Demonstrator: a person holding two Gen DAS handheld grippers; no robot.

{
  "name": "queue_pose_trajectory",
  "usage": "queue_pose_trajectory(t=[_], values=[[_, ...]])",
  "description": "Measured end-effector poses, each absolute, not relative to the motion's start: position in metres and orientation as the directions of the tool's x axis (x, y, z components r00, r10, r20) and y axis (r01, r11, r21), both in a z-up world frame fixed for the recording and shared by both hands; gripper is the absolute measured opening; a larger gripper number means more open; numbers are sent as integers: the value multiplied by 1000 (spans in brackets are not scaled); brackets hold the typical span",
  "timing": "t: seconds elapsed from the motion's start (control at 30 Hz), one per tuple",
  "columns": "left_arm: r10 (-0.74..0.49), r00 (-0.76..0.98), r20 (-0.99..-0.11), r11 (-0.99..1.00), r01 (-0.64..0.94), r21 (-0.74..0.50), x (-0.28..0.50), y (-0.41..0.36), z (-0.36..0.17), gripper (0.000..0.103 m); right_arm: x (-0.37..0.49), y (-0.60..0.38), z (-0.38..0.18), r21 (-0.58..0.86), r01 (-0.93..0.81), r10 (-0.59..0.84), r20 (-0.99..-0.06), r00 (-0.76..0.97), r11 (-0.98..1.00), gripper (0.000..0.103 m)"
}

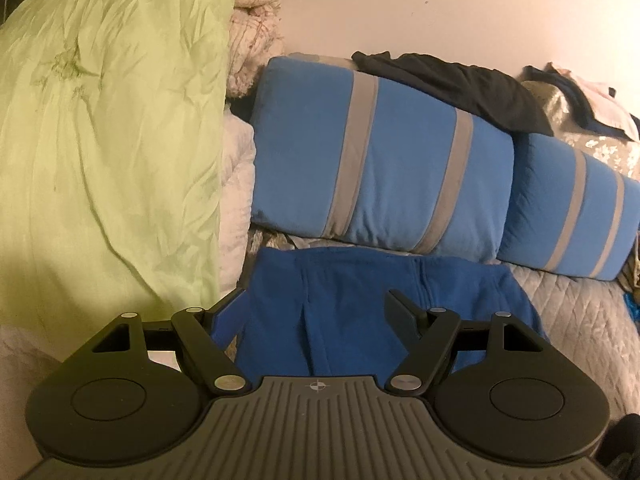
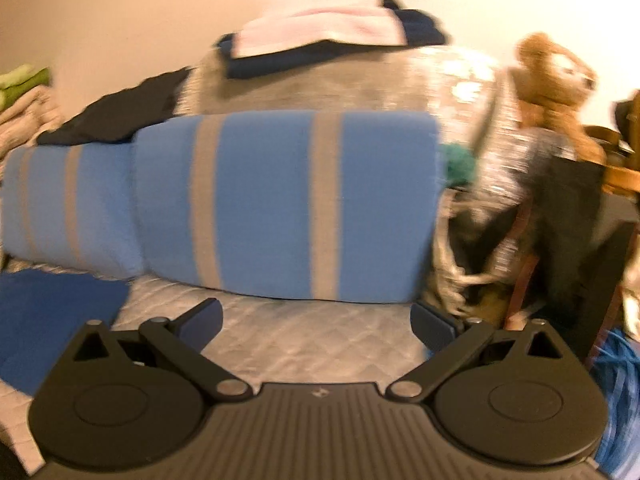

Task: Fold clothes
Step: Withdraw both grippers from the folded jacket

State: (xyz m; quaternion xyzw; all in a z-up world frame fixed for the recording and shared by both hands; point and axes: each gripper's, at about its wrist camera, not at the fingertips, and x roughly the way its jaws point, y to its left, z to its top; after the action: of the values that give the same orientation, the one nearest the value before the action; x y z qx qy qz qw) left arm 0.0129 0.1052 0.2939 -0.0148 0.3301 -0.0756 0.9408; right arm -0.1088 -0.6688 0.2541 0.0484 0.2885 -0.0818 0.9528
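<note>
A royal-blue fleece garment [image 1: 360, 304] lies spread on the grey quilted bed cover [image 1: 580, 312], just in front of two blue pillows. My left gripper [image 1: 316, 312] hovers open right over the garment, its fingers wide apart and nothing between them. In the right wrist view the same blue garment [image 2: 52, 312] shows only at the lower left. My right gripper [image 2: 316, 322] is open above bare quilt [image 2: 304, 340], to the right of the garment and apart from it. That view is blurred by motion.
Two blue pillows with grey stripes [image 1: 380, 160] [image 2: 280, 204] lie across the bed behind the garment. A black garment [image 1: 460, 84] drapes over them. A light-green duvet [image 1: 104, 140] rises at the left. Folded pink and navy clothes [image 2: 332, 36] and a teddy bear [image 2: 556, 84] sit behind.
</note>
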Motion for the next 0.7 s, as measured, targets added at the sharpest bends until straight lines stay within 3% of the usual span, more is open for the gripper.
queue_pose_trajectory(t=[0.33,0.7], values=[[-208,783,-587,976,127,-177,-30,104,256,74,-178,-708,230,59,252,-184,-527,830,966,103],[-237,757,-608,969,137,-207,-82,113,221,74,-238,-723,186,103,289,-178,-582,794,952,103]])
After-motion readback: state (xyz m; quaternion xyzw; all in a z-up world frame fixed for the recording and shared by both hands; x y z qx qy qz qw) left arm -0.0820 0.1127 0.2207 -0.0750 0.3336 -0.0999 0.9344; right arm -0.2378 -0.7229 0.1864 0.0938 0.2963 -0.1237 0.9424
